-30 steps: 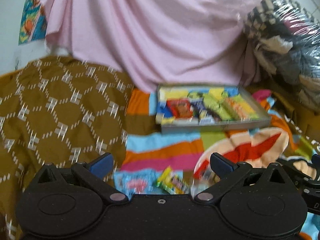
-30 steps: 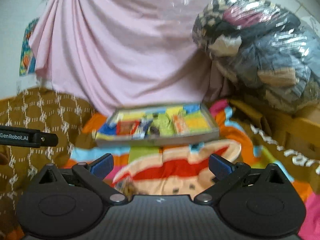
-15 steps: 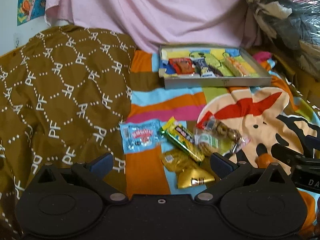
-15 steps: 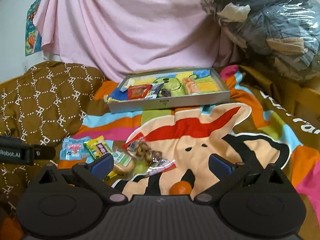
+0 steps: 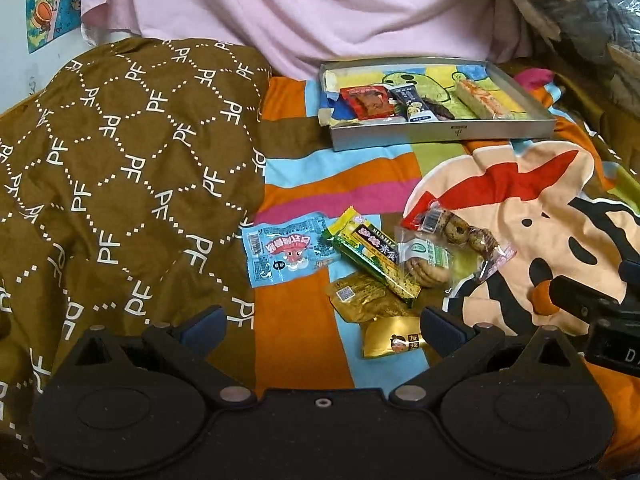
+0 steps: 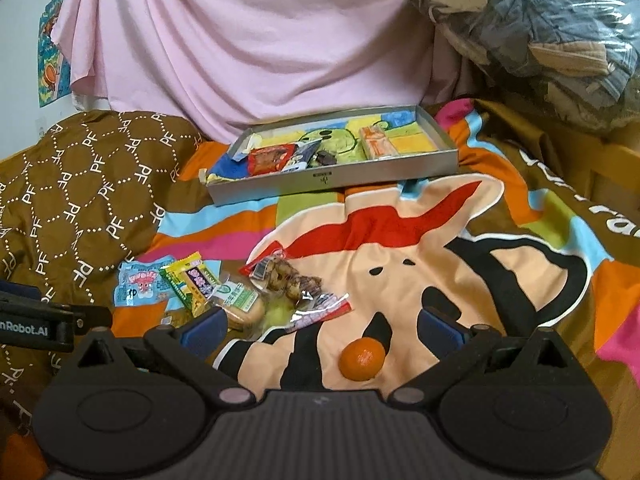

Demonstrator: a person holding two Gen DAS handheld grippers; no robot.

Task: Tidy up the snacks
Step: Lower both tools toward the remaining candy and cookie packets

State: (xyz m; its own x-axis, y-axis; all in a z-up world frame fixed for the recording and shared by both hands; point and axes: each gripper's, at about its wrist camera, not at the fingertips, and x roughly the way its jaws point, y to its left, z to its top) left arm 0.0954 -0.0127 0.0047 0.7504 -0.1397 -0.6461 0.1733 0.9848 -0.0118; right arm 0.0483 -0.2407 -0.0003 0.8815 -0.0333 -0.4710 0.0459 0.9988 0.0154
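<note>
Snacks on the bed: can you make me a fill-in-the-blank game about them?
1. The round orange lies in front of the ____ gripper.
2. The tray is made of grey ____.
3. The blue packet lies next to the ____ blanket.
4. Both grippers are ____, holding nothing.

Missing words: right; metal; brown; open

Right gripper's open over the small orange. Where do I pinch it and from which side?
Come straight down with the right gripper and pinch the orange across its widest middle. It is round, so any axis works, and it sits alone on the blanket, clear of the snack pile.
</note>
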